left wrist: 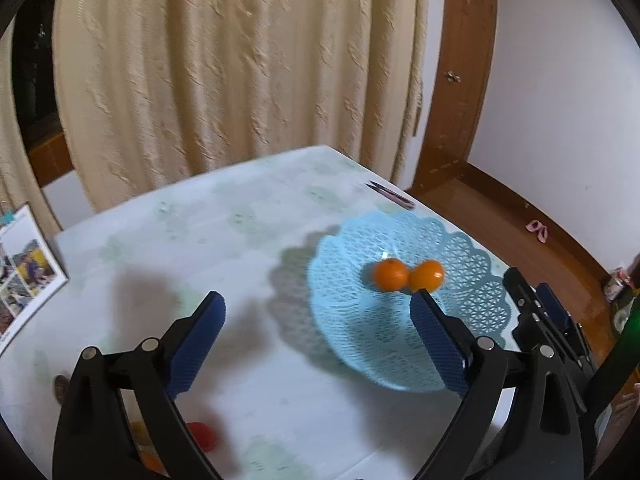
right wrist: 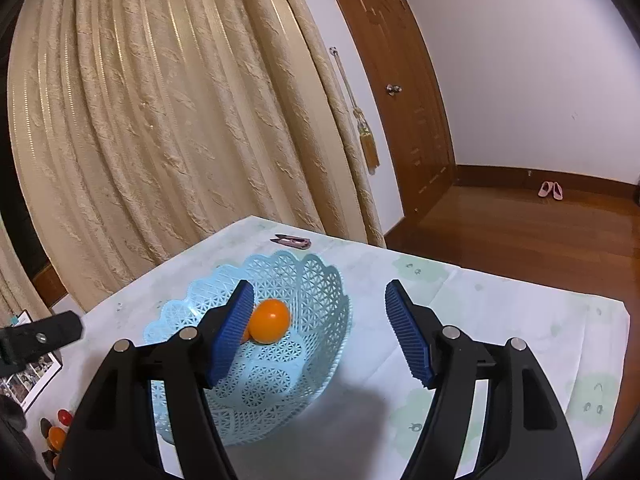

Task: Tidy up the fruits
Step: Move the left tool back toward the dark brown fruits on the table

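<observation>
A light blue lattice basket (left wrist: 352,320) (right wrist: 320,360) stands on the pale tablecloth. Two oranges (left wrist: 390,275) (left wrist: 426,275) lie side by side in it. In the right wrist view one orange (right wrist: 270,320) shows fully and the other is mostly hidden behind my finger. My left gripper (left wrist: 318,299) is open and holds nothing, its right finger over the basket's near side. My right gripper (right wrist: 320,288) hangs open and empty above the basket, and it shows at the basket's right edge (left wrist: 534,292) in the left wrist view. More fruit, a red one (left wrist: 202,436) (right wrist: 64,416) and an orange one (right wrist: 56,438), lies near the table's front left.
Small pink snips (left wrist: 390,194) (right wrist: 292,242) lie near the far table edge. A photo sheet (left wrist: 24,276) (right wrist: 28,380) rests at the table's left. Cream curtains hang behind the table. Wooden floor and a door lie to the right.
</observation>
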{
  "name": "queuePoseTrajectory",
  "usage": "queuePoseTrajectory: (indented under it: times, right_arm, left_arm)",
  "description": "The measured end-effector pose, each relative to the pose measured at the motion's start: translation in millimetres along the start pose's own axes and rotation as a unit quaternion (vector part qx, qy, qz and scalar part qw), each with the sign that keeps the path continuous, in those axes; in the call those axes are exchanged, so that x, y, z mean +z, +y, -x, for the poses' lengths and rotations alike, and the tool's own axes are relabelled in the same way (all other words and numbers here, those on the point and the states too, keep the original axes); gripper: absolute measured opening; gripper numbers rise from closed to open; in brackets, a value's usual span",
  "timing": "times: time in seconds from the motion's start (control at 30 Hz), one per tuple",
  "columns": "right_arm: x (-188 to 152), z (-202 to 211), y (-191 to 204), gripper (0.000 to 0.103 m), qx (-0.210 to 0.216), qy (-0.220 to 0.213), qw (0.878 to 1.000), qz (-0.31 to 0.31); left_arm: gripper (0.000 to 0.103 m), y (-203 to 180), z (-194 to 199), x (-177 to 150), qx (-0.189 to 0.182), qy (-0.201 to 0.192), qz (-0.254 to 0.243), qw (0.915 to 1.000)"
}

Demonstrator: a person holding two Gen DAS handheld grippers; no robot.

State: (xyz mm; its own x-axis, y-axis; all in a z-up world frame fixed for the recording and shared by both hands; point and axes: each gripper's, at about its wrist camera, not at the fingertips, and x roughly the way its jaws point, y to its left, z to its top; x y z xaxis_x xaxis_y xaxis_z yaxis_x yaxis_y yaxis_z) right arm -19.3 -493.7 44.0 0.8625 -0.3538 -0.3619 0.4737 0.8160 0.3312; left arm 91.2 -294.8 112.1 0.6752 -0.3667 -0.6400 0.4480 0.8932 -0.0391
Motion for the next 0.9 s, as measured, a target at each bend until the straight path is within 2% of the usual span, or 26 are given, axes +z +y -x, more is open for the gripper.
queuePoseTrajectory:
  times: [0.2, 0.4, 0.57, 0.7, 0.9]
  right_arm:
    - [-0.5, 5.4, 2.8, 0.072, 0.009, -0.010, 1.000, 0.006]
    - [-3.4, 11.4, 3.7, 0.072, 0.012, -0.014, 1.000, 0.013]
    - [-4.6, 12.2, 8.0, 0.072, 0.005, -0.019, 1.000, 0.023]
    - [-6.9, 12.9, 15.3, 0.072, 0.000, -0.018, 0.999, 0.039]
    - [-12.9, 20.0, 25.3, 0.073, 0.019, 0.002, 0.999, 0.042]
  left_arm:
    - [0.093, 35.5, 29.9, -3.4, 0.031, -0.017, 0.020, 0.9992]
    - [0.093, 85.2, 57.3, -16.2, 0.078, -0.026, 0.045, 0.9956]
    - [0.093, 131.2, 77.1, -33.5, 0.121, -0.027, 0.074, 0.9895]
    - [0.093, 158.4, 91.8, -45.9, 0.139, -0.029, 0.095, 0.9852]
    - [0.093, 198.8, 100.4, -69.9, 0.168, -0.017, 0.131, 0.9768]
